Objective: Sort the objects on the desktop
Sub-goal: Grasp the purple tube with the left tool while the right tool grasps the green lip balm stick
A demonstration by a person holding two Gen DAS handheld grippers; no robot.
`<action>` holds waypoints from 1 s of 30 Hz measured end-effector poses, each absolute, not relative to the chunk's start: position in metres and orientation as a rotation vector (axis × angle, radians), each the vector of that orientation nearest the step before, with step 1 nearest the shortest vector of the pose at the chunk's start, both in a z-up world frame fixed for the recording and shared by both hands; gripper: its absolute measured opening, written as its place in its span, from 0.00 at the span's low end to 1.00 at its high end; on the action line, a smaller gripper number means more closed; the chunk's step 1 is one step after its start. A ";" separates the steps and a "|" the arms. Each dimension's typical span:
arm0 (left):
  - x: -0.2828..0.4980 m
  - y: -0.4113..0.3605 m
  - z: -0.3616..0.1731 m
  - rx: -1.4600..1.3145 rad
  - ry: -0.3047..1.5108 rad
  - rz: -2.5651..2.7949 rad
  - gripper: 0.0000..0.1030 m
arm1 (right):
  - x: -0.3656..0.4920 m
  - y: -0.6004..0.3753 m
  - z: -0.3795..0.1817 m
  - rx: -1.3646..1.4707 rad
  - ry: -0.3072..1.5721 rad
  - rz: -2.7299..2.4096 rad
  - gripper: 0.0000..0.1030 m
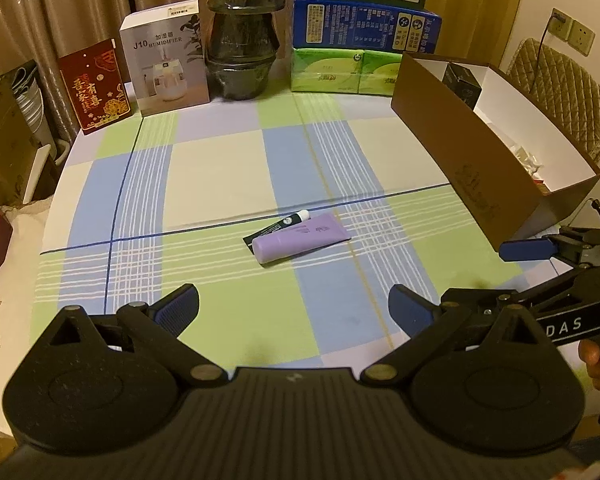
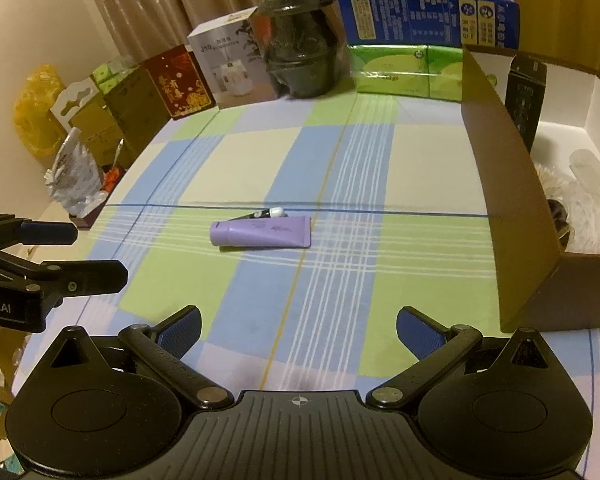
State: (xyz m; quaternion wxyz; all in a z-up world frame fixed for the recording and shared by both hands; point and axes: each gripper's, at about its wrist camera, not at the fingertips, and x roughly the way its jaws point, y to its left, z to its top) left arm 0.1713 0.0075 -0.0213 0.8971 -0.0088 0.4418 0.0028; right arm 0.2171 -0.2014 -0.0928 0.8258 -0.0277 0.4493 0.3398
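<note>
Nearest the cameras, the left gripper and the right gripper both hang above the checked tablecloth with their blue-padded fingers spread wide and nothing between them; each is released.

Ahead of them, in the middle of the cloth, lies the purple tube, flat on its side. Touching its far edge is a smaller black tube with a white cap; it seems partly tucked beneath the purple one, though the angle leaves that unsure.

To the right stands the open brown cardboard box, already holding a black carton and some pale wrapped items, so it is probably where the tubes belong.

The step in hand looks like the first pick. The right gripper, closer to the box, suits the purple tube: come down over its middle, fingers across the short width, and close gently so the soft body does not squirt out or drag its neighbour.

Farthest back, a humidifier box and green tissue packs line the table's edge.
</note>
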 end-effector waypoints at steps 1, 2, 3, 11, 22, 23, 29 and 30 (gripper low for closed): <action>0.173 0.008 -0.023 -0.014 0.914 0.002 0.97 | 0.219 -0.200 -0.095 -0.059 0.957 0.716 0.98; 0.175 0.009 -0.026 -0.010 0.914 -0.002 0.96 | 0.220 -0.199 -0.096 -0.057 0.957 0.713 0.98; 0.178 0.010 -0.028 -0.004 0.914 -0.006 0.96 | 0.221 -0.197 -0.098 -0.053 0.959 0.708 0.98; 0.203 0.016 -0.053 0.058 0.903 -0.059 0.95 | 0.238 -0.190 -0.114 -0.033 0.973 0.650 0.98; 0.255 0.025 -0.094 0.144 0.937 -0.175 0.89 | 0.270 -0.187 -0.139 0.023 1.023 0.547 0.98; 0.259 0.025 -0.097 0.153 0.939 -0.189 0.87 | 0.271 -0.187 -0.140 0.024 1.025 0.540 0.98; 0.287 0.022 -0.117 0.194 0.975 -0.260 0.71 | 0.280 -0.191 -0.143 0.030 1.035 0.498 0.98; 0.291 0.022 -0.120 0.198 0.982 -0.267 0.67 | 0.281 -0.192 -0.144 0.031 1.037 0.492 0.98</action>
